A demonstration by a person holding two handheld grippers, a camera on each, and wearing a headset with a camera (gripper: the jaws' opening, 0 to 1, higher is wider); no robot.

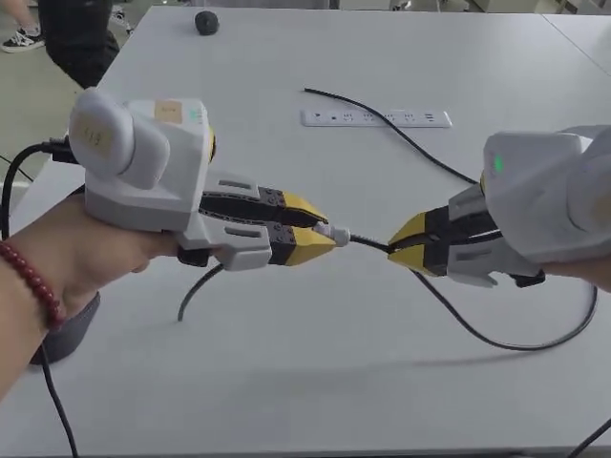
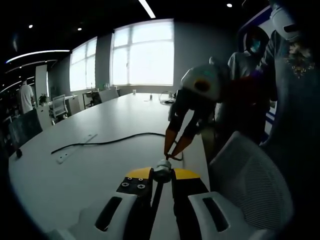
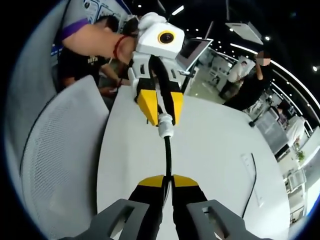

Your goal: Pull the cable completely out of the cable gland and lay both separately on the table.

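A small white cable gland [image 1: 335, 234] sits between the yellow tips of my left gripper [image 1: 325, 234], which is shut on it above the table. A black cable [image 1: 368, 243] comes out of the gland and runs a short way to my right gripper [image 1: 396, 246], which is shut on it. Behind the right gripper the cable loops over the table. A black tail [image 1: 196, 291] hangs from under the left gripper. The left gripper view has the gland [image 2: 162, 172] at its own tips. In the right gripper view the cable [image 3: 168, 152] leads to the gland [image 3: 165, 128].
A white power strip [image 1: 377, 118] lies on the white table [image 1: 286, 382] beyond the grippers, with a black lead running past it. A dark round object [image 1: 206, 22] sits at the far edge. A white mesh chair [image 3: 60, 150] stands beside the table, and people stand around.
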